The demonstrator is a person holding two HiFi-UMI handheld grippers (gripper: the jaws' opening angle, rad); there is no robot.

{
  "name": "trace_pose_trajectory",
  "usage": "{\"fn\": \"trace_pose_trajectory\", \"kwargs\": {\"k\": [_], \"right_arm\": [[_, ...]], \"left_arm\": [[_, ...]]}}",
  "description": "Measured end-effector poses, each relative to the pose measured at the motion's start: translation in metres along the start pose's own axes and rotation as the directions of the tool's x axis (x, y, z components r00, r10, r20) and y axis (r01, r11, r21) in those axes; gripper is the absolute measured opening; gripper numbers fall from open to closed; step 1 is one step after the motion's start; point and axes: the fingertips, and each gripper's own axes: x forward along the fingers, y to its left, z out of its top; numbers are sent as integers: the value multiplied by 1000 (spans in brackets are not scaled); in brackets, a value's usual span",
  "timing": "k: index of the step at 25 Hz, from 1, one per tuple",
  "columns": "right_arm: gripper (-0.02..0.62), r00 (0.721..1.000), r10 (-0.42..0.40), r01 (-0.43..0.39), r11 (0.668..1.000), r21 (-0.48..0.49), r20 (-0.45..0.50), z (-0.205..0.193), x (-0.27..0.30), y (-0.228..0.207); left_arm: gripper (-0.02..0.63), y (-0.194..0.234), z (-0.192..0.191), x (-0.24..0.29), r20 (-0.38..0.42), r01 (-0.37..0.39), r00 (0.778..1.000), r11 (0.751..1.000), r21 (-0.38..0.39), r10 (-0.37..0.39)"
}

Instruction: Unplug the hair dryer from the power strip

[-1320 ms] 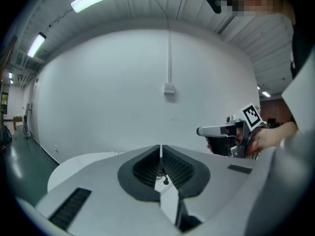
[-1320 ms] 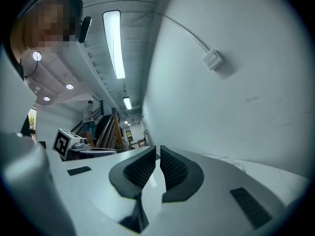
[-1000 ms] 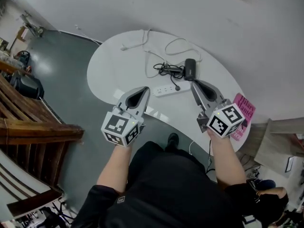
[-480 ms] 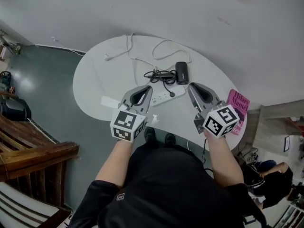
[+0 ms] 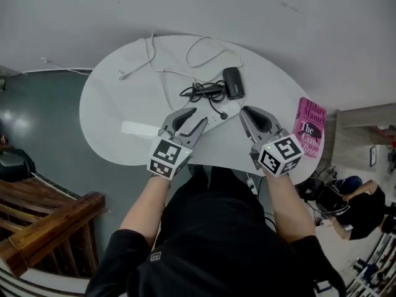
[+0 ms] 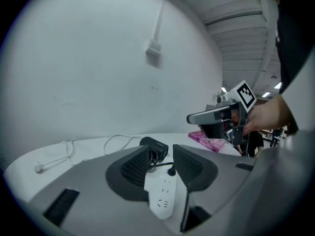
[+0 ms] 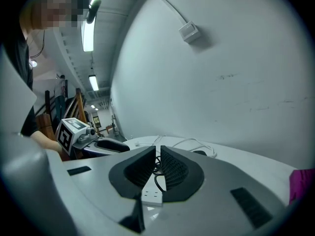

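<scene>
The power strip [image 5: 218, 120] lies on the white oval table [image 5: 117, 104], its long axis slanting from near left to far right in the head view, with the near end hidden under the left gripper [image 5: 197, 117]. The black plug [image 5: 223, 115] sits in the strip's far end. Its cord [image 5: 201, 91] is bunched just beyond, leading to the hair dryer [image 5: 233, 82], a short black body lying flat, long axis running away from the person (which end is the nozzle I cannot tell).

The left gripper's jaws have just been opening and stand apart above the strip's near end, not touching it. The right gripper [image 5: 245, 112] hovers beside the plug, jaws drawn together to a slit and holding nothing.

A white cable [image 6: 38, 167] trails over the far table and a pink book [image 5: 309, 129] lies at its right edge. Around it are a grey-blue floor [image 5: 37, 122], a pale wall [image 5: 247, 5] and wooden furniture [image 5: 49, 221].
</scene>
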Motion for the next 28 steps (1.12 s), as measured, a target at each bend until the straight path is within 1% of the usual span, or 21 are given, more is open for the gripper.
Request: {"fn": "trace_pose_trajectory", "kwargs": {"k": [5, 8, 15, 17, 18, 20, 22, 28], "right_arm": [[38, 999, 15, -15, 1000, 2, -29, -24, 15, -5], [38, 999, 14, -14, 1000, 0, -45, -38, 22, -9], [40, 997, 32, -32, 999, -6, -67, -63, 37, -13], [47, 996, 47, -47, 999, -4, -72, -70, 40, -9], [60, 995, 54, -55, 998, -4, -78, -74, 42, -7], [88, 993, 66, -67, 998, -7, -97, -83, 45, -4], [96, 990, 66, -69, 998, -14, -123, -93, 47, -3], [98, 979, 52, -59, 998, -27, -196, -120, 56, -4]], "left_arm": [[197, -2, -25, 26, -38, 72, 997, 997, 19, -71], [210, -7, -44, 42, -82, 114, 990, 993, 40, -111], [210, -12, -75, 68, -150, 146, 979, 987, 60, -136], [210, -16, -83, 71, -168, 164, 974, 984, 72, -151], [210, -17, -86, 73, -177, 172, 972, 982, 80, -156], [212, -17, -91, 76, -197, 181, 967, 979, 96, -159], [220, -18, -96, 77, -220, 190, 962, 976, 111, -162], [241, -22, -114, 83, -300, 226, 937, 965, 133, -178]]}}
